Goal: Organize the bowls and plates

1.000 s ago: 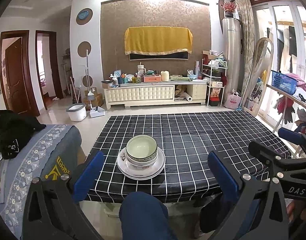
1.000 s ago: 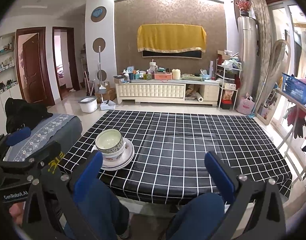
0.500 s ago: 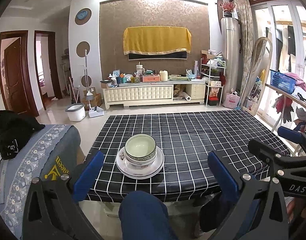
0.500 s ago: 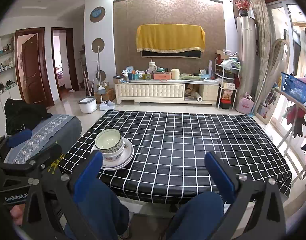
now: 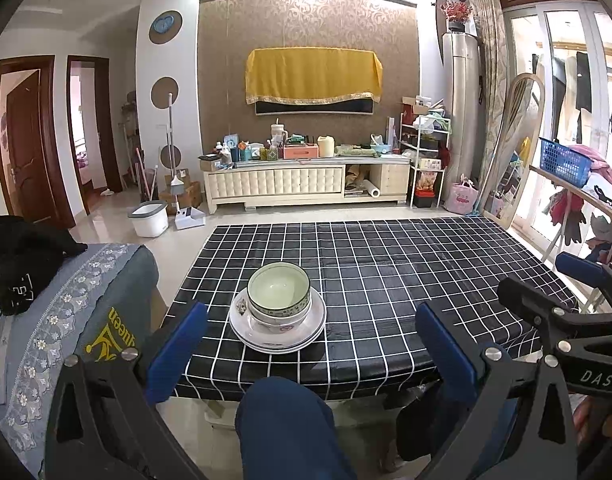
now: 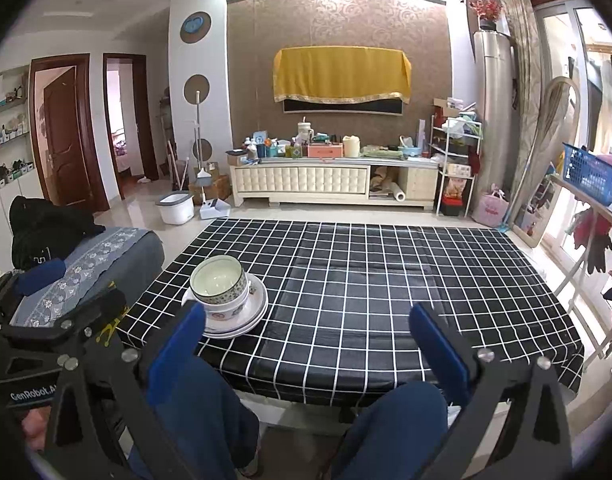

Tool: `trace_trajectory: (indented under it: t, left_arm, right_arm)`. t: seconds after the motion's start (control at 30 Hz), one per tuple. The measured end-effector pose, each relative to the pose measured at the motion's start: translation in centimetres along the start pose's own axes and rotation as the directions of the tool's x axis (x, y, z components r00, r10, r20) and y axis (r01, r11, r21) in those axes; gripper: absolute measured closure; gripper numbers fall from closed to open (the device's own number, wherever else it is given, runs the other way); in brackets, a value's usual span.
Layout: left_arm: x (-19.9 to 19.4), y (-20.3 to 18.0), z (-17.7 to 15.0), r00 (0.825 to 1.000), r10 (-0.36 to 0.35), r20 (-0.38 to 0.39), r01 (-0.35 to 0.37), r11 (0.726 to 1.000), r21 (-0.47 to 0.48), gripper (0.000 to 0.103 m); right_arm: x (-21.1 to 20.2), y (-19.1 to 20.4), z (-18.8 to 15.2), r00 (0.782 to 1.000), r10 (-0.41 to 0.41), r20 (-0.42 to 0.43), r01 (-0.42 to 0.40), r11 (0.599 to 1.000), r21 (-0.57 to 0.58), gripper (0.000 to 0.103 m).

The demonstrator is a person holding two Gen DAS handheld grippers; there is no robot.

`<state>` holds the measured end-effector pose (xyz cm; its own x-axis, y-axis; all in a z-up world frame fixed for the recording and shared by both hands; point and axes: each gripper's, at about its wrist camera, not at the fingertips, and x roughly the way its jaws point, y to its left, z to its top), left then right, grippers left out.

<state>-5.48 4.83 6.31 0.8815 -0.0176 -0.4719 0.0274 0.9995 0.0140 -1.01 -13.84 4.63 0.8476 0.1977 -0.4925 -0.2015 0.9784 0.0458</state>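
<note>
Stacked dishes are sitting ahead of both released tongs.

Left wrist view: the left tongs [image 5: 308,346] are gaping empty, facing the bowls [image 5: 278,294] on plates [image 5: 277,328] straight ahead on the tabletop [image 5: 406,264]. Right wrist view: the right tongs [image 6: 306,340] are spread empty; the stack is lying front-left, so the left ones seem better lined up.

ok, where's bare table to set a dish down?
Nearly all of the checked tablecloth is bare: everything right of and beyond the bowl-and-plate stack. Only the near-left corner holds that stack. Both grippers, left and right, hang open, short of the table.
</note>
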Motion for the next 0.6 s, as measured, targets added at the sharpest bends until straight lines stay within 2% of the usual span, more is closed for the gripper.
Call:
trace_trajectory:
  t: [0.6]
  left_arm:
    - [0.21, 0.18, -0.22, 1.000, -0.008, -0.003, 0.008, 1.000, -0.002, 0.000]
  right_arm:
    - [0.05, 0.07, 0.07, 1.000, 0.010, -0.012, -0.010, 1.000, 0.011, 0.000]
